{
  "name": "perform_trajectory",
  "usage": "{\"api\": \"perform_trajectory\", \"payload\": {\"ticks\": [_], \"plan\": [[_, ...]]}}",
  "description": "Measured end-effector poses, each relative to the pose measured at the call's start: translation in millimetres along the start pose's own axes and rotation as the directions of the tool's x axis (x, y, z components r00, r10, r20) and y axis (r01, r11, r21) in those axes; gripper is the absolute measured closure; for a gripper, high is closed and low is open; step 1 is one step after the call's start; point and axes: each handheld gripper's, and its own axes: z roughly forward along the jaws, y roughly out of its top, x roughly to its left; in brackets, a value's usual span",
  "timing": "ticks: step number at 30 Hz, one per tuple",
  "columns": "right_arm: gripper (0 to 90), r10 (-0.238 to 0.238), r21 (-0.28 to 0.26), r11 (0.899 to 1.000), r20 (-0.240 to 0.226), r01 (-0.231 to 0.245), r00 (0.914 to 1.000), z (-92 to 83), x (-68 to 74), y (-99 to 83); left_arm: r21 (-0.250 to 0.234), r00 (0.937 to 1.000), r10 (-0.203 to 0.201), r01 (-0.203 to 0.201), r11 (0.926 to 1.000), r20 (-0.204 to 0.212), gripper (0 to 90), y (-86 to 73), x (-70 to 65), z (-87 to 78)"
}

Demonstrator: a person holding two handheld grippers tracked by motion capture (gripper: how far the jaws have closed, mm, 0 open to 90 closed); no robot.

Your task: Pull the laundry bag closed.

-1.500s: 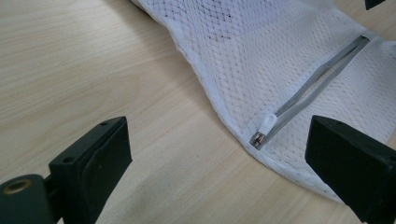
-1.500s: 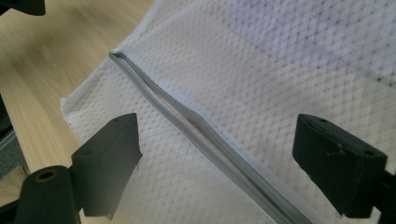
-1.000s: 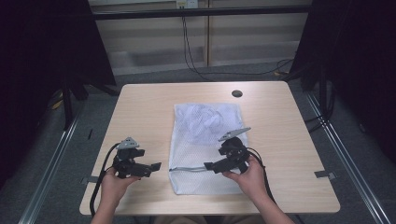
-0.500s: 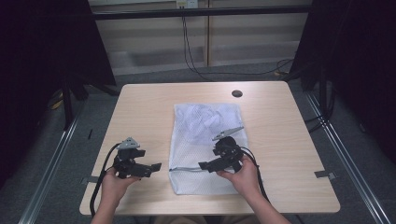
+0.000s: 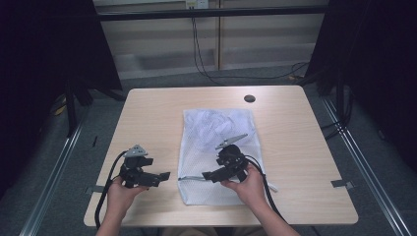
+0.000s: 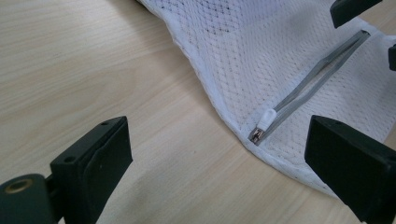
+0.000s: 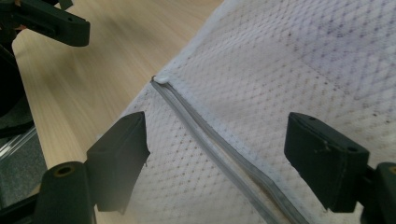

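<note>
A white mesh laundry bag (image 5: 216, 147) lies flat on the middle of the table, with crumpled cloth inside its far half. A grey zipper (image 6: 313, 77) runs across its near part, and the white zipper pull (image 6: 265, 122) sits at the bag's left edge. My left gripper (image 5: 164, 175) rests on the bare tabletop just left of the bag, open, its jaws pointing at the pull (image 7: 161, 79). My right gripper (image 5: 206, 176) hovers over the bag's near part, open, its jaws straddling the zipper (image 7: 219, 144). Neither holds anything.
The wooden table (image 5: 147, 118) has a round black cable hole (image 5: 249, 98) at its far right. Bare wood lies left and right of the bag. Black cables trail from both grippers toward the near edge. Dark curtains and floor cables surround the table.
The right gripper has shifted a little left along the zipper toward the bag's left edge. The left gripper has stayed in place.
</note>
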Motion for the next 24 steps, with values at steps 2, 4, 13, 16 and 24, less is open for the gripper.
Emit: {"api": "perform_trajectory", "payload": {"ticks": [2,4,13,16,24], "plan": [[22.0,-0.002,-0.001,1.0,-0.012,0.002,0.9999,2.5,0.8,0.7,0.004,1.0,0.002,-0.002,1.0,0.002,7.2,0.1,-0.2,0.6],[22.2,0.003,0.0,1.0,-0.017,-0.003,0.9999,4.2,1.8,1.8,0.003,1.0,0.001,-0.001,1.0,0.003,7.2,0.2,-0.3,1.0],[23.7,0.001,0.0,1.0,-0.033,-0.001,0.9995,10.9,4.8,6.5,0.008,1.0,0.005,-0.005,1.0,0.001,7.3,0.1,-1.0,2.2],[24.9,-0.001,0.01,1.0,-0.029,0.002,0.9996,13.2,5.9,7.9,0.009,1.0,0.007,-0.007,0.9999,0.002,7.4,0.0,-1.0,2.1],[29.2,-0.001,0.018,1.0,-0.045,0.002,0.999,19.9,7.4,10.1,0.008,1.0,0.006,-0.006,0.9999,0.004,7.5,-0.4,-0.7,1.6]]}}
